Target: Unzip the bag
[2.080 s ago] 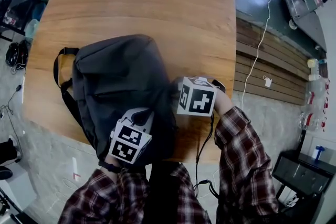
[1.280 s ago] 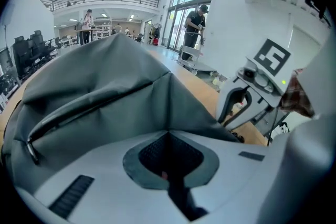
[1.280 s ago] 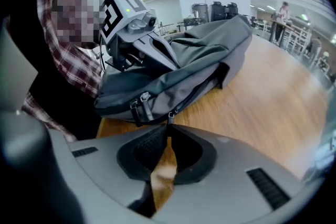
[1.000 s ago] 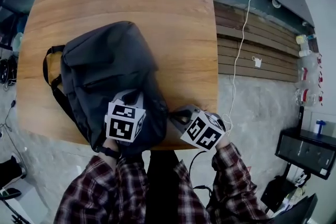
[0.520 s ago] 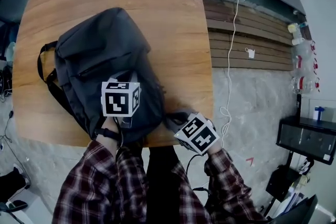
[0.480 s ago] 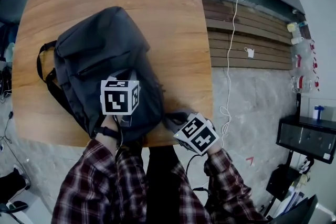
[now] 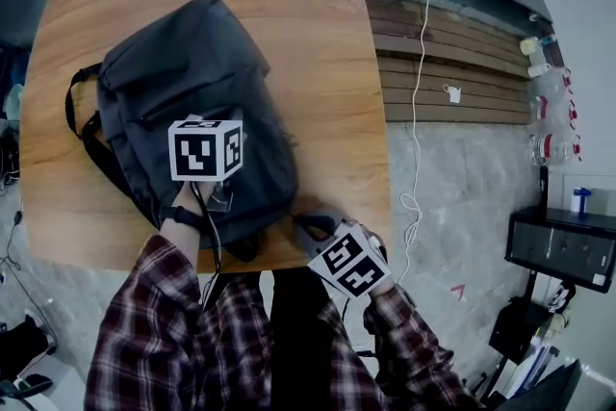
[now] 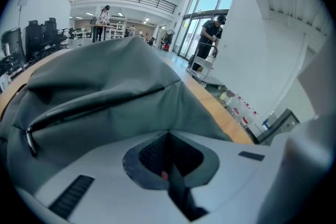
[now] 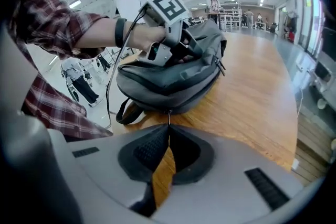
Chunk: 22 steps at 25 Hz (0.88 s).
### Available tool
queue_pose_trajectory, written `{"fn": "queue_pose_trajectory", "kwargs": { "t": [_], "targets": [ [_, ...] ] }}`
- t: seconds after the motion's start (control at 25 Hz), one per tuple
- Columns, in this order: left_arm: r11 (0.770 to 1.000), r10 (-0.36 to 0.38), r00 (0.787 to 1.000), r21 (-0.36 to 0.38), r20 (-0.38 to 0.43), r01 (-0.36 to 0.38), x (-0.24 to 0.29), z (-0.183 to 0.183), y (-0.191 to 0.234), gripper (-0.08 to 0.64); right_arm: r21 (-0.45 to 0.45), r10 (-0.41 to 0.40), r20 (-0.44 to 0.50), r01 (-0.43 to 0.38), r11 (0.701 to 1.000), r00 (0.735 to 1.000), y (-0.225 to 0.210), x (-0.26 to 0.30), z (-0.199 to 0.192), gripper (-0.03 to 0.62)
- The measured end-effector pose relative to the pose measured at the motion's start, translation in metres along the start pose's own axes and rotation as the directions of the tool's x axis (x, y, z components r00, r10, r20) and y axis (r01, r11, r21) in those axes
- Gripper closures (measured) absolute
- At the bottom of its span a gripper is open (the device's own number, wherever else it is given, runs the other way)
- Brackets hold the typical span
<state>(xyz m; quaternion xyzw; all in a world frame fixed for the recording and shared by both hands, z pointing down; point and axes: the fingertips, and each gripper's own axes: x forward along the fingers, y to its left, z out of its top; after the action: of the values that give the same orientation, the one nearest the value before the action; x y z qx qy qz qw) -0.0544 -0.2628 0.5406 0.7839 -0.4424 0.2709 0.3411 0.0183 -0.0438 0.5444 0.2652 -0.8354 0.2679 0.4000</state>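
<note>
Dark grey bag [image 7: 183, 82] lies flat at the table's [image 7: 318, 34] 8 o'clock side, zips look closed, w/ L gripper [image 8: 168, 132] pinched tight on its top fabric. R gripper [image 9: 168, 126], at bag's 5 o'clock, clamps the zip pull [image 9: 168, 114]. White cable [image 7: 416, 63] trails off-table at 3 o'clock.

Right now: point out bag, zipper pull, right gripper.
bag [image 7: 183, 72]: head view, front panel.
zipper pull [image 9: 168, 115]: right gripper view, thin tab at jaw tips.
right gripper [image 9: 168, 129]: right gripper view, between fingertips.

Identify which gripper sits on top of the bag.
The left gripper, on the bag's top; the right gripper is at its near edge, pinching the zipper pull.
</note>
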Motion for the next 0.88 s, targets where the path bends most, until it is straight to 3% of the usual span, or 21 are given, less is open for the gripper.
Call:
{"fn": "queue_pose_trajectory", "kwargs": {
  "t": [0.08, 0.12, 0.16, 0.2, 0.24, 0.28, 0.4, 0.48, 0.52, 0.6, 0.68, 0.76, 0.84, 0.88],
  "targets": [
    [0.994, -0.077, 0.997, 0.074, -0.013, 0.078, -0.010, 0.000, -0.006, 0.551, -0.020, -0.002, -0.008, 0.002, 1.000, 1.000, -0.003, -0.002, 0.000, 0.574],
    [0.984, -0.101, 0.995, 0.148, -0.024, 0.103, -0.018, 0.000, -0.008, 0.551, -0.035, -0.005, -0.015, 0.005, 0.999, 1.000, -0.004, -0.003, 0.000, 0.575],
    [0.962, -0.115, 0.992, 0.246, -0.042, 0.122, -0.026, -0.001, -0.011, 0.551, -0.048, -0.008, -0.023, 0.007, 0.999, 1.000, -0.005, -0.004, 0.000, 0.574],
    [0.923, -0.127, 0.989, 0.358, -0.070, 0.144, -0.033, -0.004, -0.014, 0.551, -0.058, -0.008, -0.028, 0.007, 0.998, 1.000, -0.006, -0.005, 0.000, 0.574],
    [0.863, -0.139, 0.984, 0.474, -0.107, 0.173, -0.041, -0.009, -0.020, 0.551, -0.066, -0.007, -0.031, 0.005, 0.998, 1.000, -0.007, -0.005, -0.001, 0.575],
    [0.787, -0.152, 0.977, 0.580, -0.150, 0.211, -0.047, -0.017, -0.027, 0.551, -0.072, -0.007, -0.033, 0.004, 0.997, 0.999, -0.008, -0.006, -0.001, 0.575],
    [0.513, -0.190, 0.941, 0.789, -0.281, 0.339, -0.066, -0.049, -0.054, 0.551, -0.093, -0.006, -0.043, 0.002, 0.996, 0.999, -0.010, -0.008, -0.001, 0.575],
    [0.336, -0.201, 0.911, 0.848, -0.359, 0.409, -0.079, -0.071, -0.072, 0.551, -0.103, -0.008, -0.049, 0.003, 0.995, 0.999, -0.010, -0.010, 0.001, 0.574],
    [0.262, -0.199, 0.897, 0.861, -0.394, 0.437, -0.084, -0.081, -0.079, 0.551, -0.105, -0.008, -0.050, 0.003, 0.994, 0.999, -0.010, -0.010, 0.001, 0.574],
    [0.150, -0.186, 0.868, 0.860, -0.459, 0.487, -0.091, -0.097, -0.088, 0.551, -0.107, -0.008, -0.049, 0.003, 0.994, 0.999, -0.011, -0.010, 0.002, 0.574],
    [0.082, -0.161, 0.844, 0.846, -0.511, 0.527, -0.089, -0.112, -0.090, 0.551, -0.107, -0.006, -0.048, 0.001, 0.994, 0.999, -0.012, -0.010, 0.002, 0.575],
    [0.047, -0.132, 0.830, 0.833, -0.541, 0.551, -0.081, -0.124, -0.088, 0.551, -0.111, -0.007, -0.051, 0.001, 0.994, 0.999, -0.012, -0.009, 0.000, 0.575],
    [0.050, -0.134, 0.824, 0.827, -0.551, 0.561, -0.072, -0.132, -0.084, 0.551, -0.123, -0.019, -0.062, 0.012, 0.992, 0.998, -0.014, -0.007, -0.003, 0.575],
    [0.077, -0.160, 0.821, 0.823, -0.547, 0.563, -0.068, -0.132, -0.083, 0.551, -0.124, -0.030, -0.063, 0.022, 0.992, 0.998, -0.016, -0.007, -0.004, 0.574]
  ]
}}
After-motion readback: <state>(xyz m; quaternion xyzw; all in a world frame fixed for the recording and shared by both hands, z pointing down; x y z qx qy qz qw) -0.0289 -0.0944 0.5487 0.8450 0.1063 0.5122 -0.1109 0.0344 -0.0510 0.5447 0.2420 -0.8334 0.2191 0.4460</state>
